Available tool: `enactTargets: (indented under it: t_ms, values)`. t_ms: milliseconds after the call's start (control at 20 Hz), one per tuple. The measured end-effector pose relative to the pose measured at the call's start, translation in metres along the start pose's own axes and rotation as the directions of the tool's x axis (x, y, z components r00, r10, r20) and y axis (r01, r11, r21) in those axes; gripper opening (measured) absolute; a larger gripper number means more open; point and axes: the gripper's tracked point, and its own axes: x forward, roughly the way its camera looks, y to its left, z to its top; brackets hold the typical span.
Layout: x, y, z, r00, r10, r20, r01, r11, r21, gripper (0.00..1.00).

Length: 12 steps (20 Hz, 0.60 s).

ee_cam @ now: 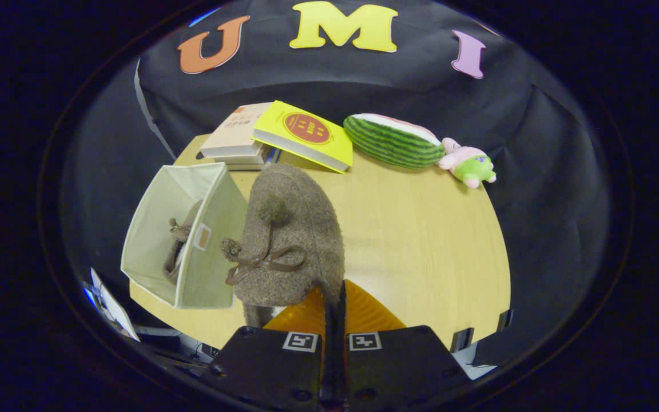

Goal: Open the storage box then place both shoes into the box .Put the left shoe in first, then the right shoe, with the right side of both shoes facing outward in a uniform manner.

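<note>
This is a staged recording booth rather than a lived-in room. Black cloth (535, 171) hangs as a wall behind and around a round, light wooden table (421, 240), closing the scene off. Household props are set out on the table as if for a trial: a stack of books (238, 140) with a yellow book (305, 135) leaning on it, a plush watermelon slice (393, 141), a small pink and green plush toy (469, 162), and a pale fabric storage box (192, 240) lying open.
</note>
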Motion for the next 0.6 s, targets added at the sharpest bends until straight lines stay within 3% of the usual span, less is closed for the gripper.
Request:
enactTargets:
  t_ms: [300,600]
  values:
    - [-0.019,0.068,0.032,0.995,0.079,0.068,-0.084,0.993,0.081,0.06]
    - [-0.022,0.134,0.052,0.975,0.162,0.152,-0.176,0.98,0.089,0.06]
